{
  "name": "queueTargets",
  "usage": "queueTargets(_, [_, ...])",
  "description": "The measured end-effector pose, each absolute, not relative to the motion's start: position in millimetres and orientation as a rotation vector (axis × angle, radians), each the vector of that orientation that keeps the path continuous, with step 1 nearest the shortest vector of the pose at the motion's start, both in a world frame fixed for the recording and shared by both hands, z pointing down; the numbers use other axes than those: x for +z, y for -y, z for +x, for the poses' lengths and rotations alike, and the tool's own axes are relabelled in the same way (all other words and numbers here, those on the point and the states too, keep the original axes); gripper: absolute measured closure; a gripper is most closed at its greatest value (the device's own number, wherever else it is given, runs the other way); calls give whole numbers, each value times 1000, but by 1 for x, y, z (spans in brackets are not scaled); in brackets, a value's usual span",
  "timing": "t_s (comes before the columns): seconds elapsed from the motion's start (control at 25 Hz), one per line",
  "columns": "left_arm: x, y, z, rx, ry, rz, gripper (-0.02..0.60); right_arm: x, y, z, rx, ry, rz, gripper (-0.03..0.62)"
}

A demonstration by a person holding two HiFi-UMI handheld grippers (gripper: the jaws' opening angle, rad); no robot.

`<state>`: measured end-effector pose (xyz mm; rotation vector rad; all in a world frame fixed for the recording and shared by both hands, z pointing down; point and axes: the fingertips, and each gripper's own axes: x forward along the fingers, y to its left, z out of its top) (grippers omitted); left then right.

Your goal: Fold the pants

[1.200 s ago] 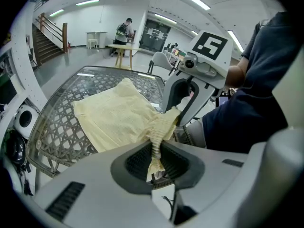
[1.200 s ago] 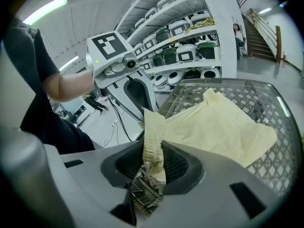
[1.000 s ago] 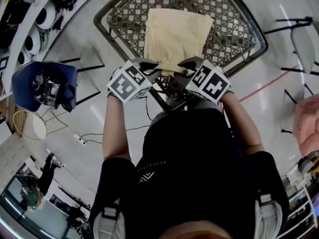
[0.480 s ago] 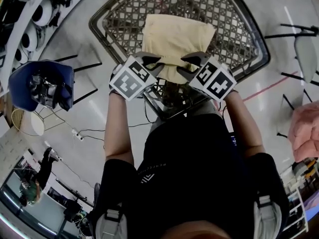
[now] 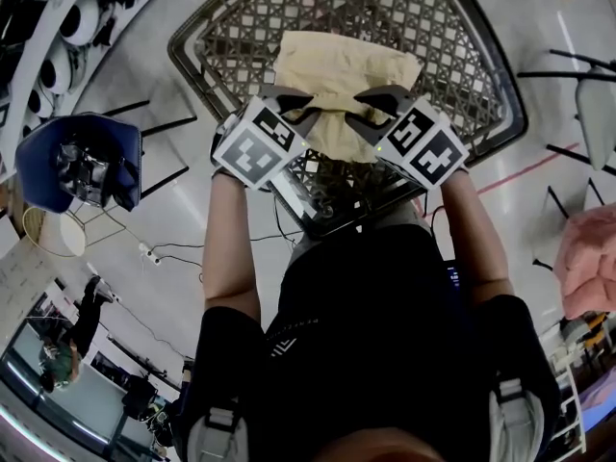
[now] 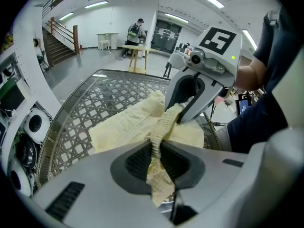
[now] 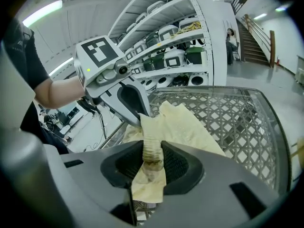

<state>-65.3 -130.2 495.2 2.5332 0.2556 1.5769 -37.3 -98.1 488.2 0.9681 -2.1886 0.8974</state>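
Pale yellow pants lie on a metal lattice table. Their near edge is lifted and bunched. My left gripper is shut on the waistband's left part, and the ribbed cloth runs pinched between its pads. My right gripper is shut on the right part, a fold of cloth squeezed between its pads. The two grippers sit close together, side by side over the near half of the pants. In the left gripper view the right gripper shows just beyond the bunched edge.
A blue seat with gear stands on the floor at the left. A pink cloth is at the right edge. Shelves of appliances run along one side. Cables trail on the floor near the table's near corner.
Both grippers have moved away from the person's body, further over the table, carrying the near edge of the pants with them. The flat part of the pants looks shorter.
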Motion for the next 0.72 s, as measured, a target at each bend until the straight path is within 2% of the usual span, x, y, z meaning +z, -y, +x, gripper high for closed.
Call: queueTargets(0.72, [521, 156, -43, 1579, -223, 2535, 517, 512, 125, -13, 860, 2151, 1020, 477])
